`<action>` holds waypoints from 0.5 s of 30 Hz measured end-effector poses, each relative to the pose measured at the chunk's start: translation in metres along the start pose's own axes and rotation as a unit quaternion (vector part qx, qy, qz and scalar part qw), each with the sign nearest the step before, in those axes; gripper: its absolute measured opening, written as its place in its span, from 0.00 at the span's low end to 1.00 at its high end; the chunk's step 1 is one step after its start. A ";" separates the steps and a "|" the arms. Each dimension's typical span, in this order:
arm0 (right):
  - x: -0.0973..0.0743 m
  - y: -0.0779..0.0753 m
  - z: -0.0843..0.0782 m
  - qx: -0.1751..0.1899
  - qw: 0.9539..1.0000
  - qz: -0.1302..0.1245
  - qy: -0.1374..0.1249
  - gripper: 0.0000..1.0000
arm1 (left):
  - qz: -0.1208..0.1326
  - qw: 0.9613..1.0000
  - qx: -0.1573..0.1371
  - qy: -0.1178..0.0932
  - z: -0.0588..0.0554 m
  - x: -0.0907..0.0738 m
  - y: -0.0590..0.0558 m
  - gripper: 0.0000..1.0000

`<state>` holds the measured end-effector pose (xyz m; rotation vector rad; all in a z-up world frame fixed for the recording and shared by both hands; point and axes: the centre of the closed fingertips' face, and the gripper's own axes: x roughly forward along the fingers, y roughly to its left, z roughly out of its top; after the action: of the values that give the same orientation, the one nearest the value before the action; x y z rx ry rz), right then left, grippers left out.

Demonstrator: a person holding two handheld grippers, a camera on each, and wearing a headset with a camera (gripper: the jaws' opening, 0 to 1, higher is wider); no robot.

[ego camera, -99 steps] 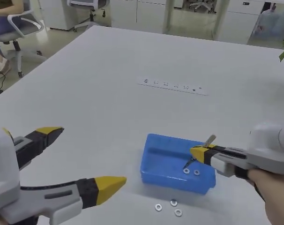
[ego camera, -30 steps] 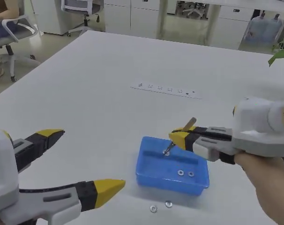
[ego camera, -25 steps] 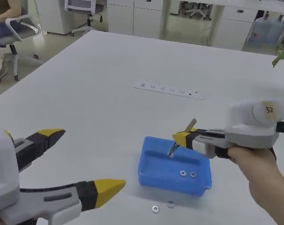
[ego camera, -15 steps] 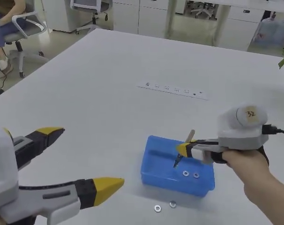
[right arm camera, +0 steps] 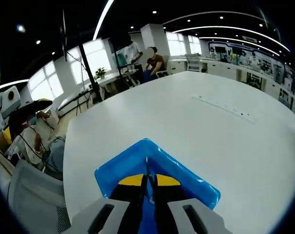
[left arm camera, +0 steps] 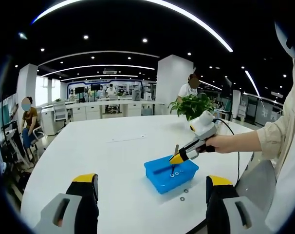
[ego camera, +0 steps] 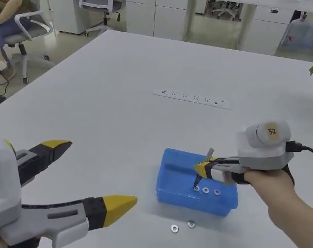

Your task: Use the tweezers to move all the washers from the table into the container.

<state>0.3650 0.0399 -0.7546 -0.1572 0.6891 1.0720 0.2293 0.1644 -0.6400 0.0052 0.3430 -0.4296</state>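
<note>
Jaws of the right gripper [ego camera: 202, 168] were clamped on the tweezers [ego camera: 198, 180], tips lowered into the blue container [ego camera: 169, 173] beside three washers [ego camera: 205, 190], seemingly to release one there. Two more washers [ego camera: 174, 228] lay on the table [ego camera: 120, 93] just outside its near wall, while the left gripper [ego camera: 102, 171] hung aside, jaws wide and empty.

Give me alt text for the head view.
The right gripper holds tweezers tip-down in a blue container with three washers inside. Two washers lie on the white table before it; the open left gripper sits lower left.

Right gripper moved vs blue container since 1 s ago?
Yes: right gripper, with tweezers, moved from blue container's far wall down toward washers at its middle.
</note>
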 end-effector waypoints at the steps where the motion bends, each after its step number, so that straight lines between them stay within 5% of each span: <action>1: -0.003 0.002 0.001 0.002 1.000 0.001 -0.004 0.03 | 0.000 1.000 0.000 0.000 0.000 0.000 0.000 0.94; 9: -0.037 0.046 0.034 -0.009 0.991 0.061 -0.118 0.03 | -0.004 1.000 -0.003 0.003 -0.002 0.003 -0.002 0.93; 13: -0.045 0.072 0.022 -0.006 0.988 0.110 -0.112 0.03 | -0.010 1.000 -0.001 0.005 -0.002 0.006 -0.004 0.93; 15: -0.045 0.076 0.009 -0.012 0.988 0.114 -0.099 0.03 | -0.013 1.000 0.000 0.005 -0.002 0.007 -0.005 0.93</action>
<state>0.2916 0.0466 -0.7058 0.0092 0.5223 1.2962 0.2328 0.1567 -0.6435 0.0034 0.3531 -0.4547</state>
